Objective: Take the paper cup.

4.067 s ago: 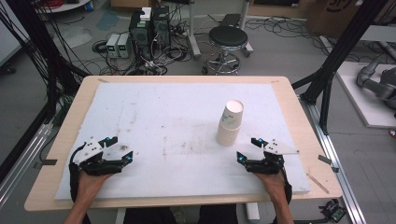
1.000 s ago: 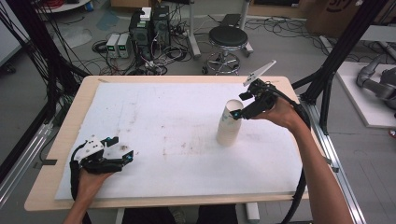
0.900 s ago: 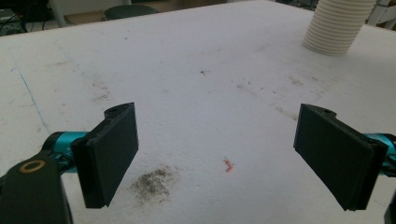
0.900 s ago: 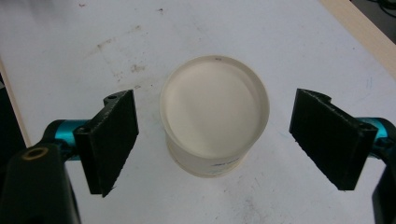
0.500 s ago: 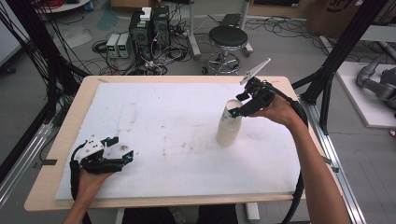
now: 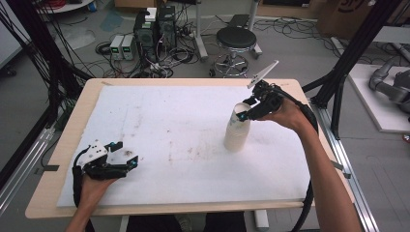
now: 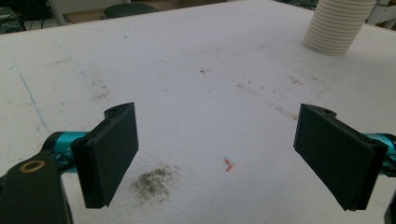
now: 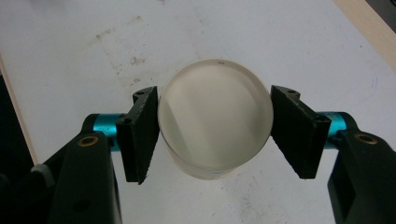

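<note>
We see the stack of paper cups point(image 6: 237, 130) upright, axis vertical, right of counter point(image 6: 159, 87) centre. Right gripper point(image 6: 243, 116) jaws, just closing, clamp its top cup; left gripper point(image 6: 126, 162) jaws gape. Stool point(image 6: 236, 38) beyond.

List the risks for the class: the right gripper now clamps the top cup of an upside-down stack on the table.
1. The right gripper may lift several nested cups rather than one.
2. A tilted pull could topple the tall stack.
3. The left gripper rests open far away, so nothing steadies the stack's base.
</note>
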Action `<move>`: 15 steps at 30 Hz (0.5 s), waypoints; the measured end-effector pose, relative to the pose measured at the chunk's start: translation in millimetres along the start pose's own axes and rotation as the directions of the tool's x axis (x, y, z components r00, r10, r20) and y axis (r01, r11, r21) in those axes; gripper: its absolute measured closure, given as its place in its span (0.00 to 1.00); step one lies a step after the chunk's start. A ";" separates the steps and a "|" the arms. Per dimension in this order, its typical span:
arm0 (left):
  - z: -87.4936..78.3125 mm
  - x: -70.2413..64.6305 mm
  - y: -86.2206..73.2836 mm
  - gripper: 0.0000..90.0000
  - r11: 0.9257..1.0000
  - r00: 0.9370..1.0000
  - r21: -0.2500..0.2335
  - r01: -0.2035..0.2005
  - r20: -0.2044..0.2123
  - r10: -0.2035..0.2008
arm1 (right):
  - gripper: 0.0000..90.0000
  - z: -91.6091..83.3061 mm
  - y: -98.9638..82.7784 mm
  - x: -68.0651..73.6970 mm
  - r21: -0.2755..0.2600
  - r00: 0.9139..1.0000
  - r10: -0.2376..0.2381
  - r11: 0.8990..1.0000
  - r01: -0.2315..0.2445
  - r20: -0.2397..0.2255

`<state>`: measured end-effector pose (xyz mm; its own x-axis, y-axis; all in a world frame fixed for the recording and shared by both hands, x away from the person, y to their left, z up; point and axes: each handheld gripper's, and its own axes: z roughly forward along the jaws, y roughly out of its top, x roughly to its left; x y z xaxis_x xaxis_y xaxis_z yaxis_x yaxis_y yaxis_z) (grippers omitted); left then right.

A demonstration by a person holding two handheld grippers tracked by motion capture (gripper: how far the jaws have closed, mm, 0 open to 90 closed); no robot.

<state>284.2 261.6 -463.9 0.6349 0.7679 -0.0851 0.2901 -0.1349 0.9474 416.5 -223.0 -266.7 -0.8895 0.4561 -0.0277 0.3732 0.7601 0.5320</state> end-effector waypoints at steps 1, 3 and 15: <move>-0.1 0.0 0.0 0.15 1.000 1.000 0.001 0.000 0.000 0.000 | 0.40 -0.4 0.1 0.3 -0.001 1.000 0.000 1.000 0.000 0.002; 0.0 0.1 0.0 0.15 1.000 1.000 0.001 0.001 0.001 -0.001 | 0.40 -1.0 0.1 0.8 -0.003 1.000 0.000 1.000 0.000 0.005; 0.5 0.2 0.2 0.15 1.000 1.000 0.004 0.001 0.000 -0.001 | 0.41 -28.7 9.0 3.0 -0.073 1.000 -0.010 0.997 0.012 0.025</move>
<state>284.7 261.4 -463.9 0.6350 0.7677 -0.0857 0.2936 -0.1372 0.9460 409.6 -228.1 -237.8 -0.8864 0.4598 -0.0547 0.3420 0.7297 0.5920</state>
